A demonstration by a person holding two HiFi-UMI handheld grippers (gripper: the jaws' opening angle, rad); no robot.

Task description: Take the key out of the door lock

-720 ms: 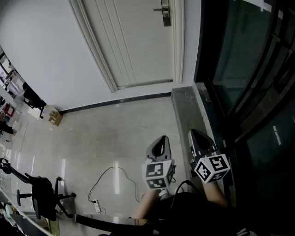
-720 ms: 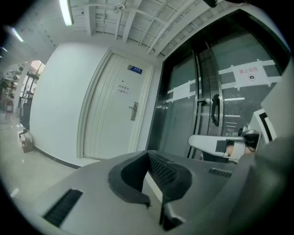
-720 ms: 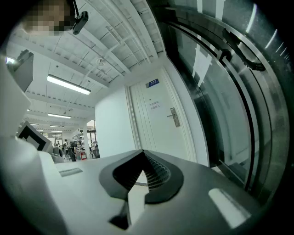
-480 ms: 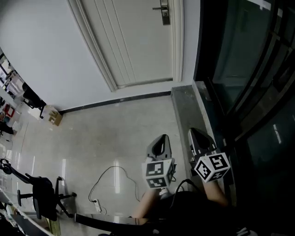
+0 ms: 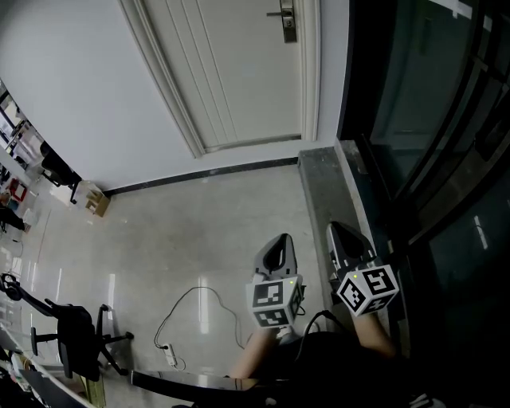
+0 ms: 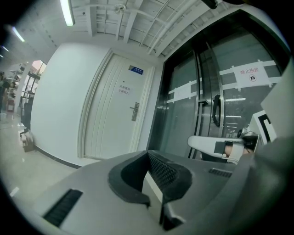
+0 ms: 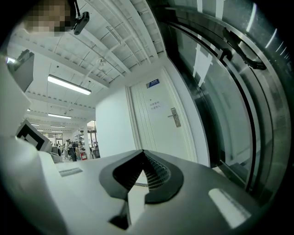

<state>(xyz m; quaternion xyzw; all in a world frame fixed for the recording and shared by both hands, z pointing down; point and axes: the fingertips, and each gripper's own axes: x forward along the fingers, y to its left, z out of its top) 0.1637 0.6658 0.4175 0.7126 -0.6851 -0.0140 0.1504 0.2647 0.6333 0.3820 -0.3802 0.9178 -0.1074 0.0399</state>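
Almost nothing is changed against the pictures of a moment ago. In the head view the left gripper [image 5: 276, 249] and the right gripper [image 5: 343, 237] are held at the same low spot, side by side above the floor [image 5: 183, 231]. Only the framing is shifted slightly, so that the door lock [image 5: 288, 24] is seen a touch further right. The approach is therefore judged to be barely begun, and the whole task is left to do.

Both tools are closed and empty: in each gripper view the jaws are pressed together at their tips and nothing is caught between them.

The door lock is set high on the white door [image 5: 239, 72], near its right edge and close to the dark glass partition [image 5: 430, 119], well apart from both grippers. Its plate is seen as a narrow strip whose long axis runs up and down the door. The lever handle [image 5: 276, 14] is pointed sideways from it toward the middle of the door leaf.

The key itself cannot be made out at this range, so its direction cannot be told. It is presumed to stick out of the plate toward the room, in which case a straight pull away from the door face would be called for.
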